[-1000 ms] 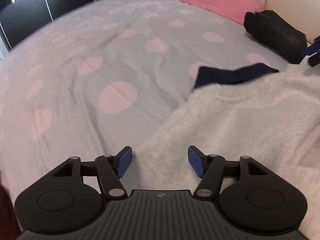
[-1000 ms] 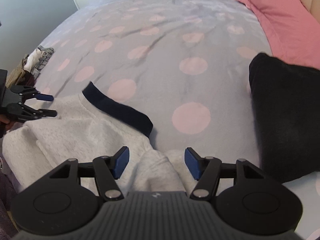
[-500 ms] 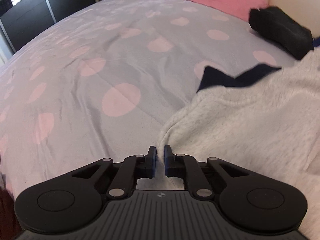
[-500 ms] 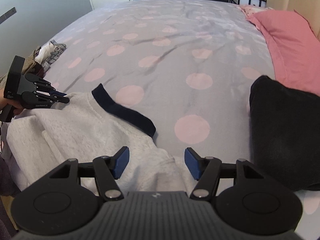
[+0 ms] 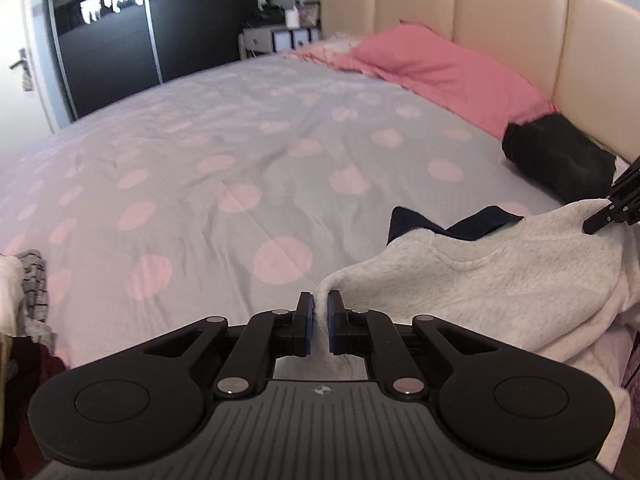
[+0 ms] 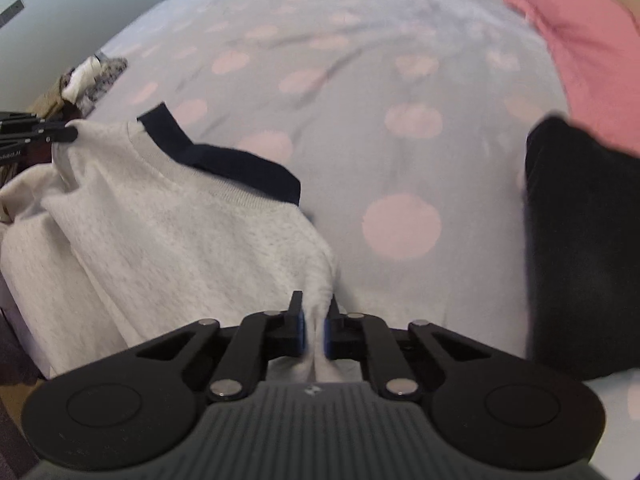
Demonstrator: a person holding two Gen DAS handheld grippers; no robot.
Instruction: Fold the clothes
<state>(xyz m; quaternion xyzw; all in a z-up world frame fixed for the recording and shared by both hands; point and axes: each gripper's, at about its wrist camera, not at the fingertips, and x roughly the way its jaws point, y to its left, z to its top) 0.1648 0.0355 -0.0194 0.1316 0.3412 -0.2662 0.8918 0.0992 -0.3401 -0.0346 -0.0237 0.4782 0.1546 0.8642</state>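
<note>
left wrist view:
left gripper [image 5: 319,322]: fingers clenched on one shoulder corner of the grey sweatshirt [image 5: 500,280], fabric pinched between the blue pads.
sweatshirt: lifted at the near edge of the bed [image 5: 240,152], neckline facing the camera, navy collar [image 5: 452,222] flopped toward the duvet. Body hangs down past the mattress edge.
right gripper [image 5: 592,227]: seen at the frame's right edge, its tips meeting the opposite shoulder. Pinch itself too small to confirm here.
why: holding both shoulders spreads the garment by its own weight, probably so it can be laid flat before folding.
background: pink pillow [image 5: 440,64] and a black bundle [image 5: 560,156] by the headboard [image 5: 520,8], well apart from the sweatshirt. Mixed clothes pile [image 5: 24,288] at far left.

right wrist view:
right gripper [image 6: 315,328]: fingers clamped on a bunched fold of the sweatshirt [image 6: 180,232], cloth squeezed between the pads.
left gripper [image 6: 68,134]: at far left, tips on the other shoulder corner; the cloth drapes slack between the two grips.
collar [image 6: 224,160]: dark band resting on the duvet beyond the shoulder line.
bed [image 6: 360,60]: open spotted duvet ahead, likely the lay-down zone.
black bundle [image 6: 580,240]: near on the right, beside the pink pillow [image 6: 580,52]; could snag if the spread drifts right.
progress: early, judging by this; no fold made yet.
</note>
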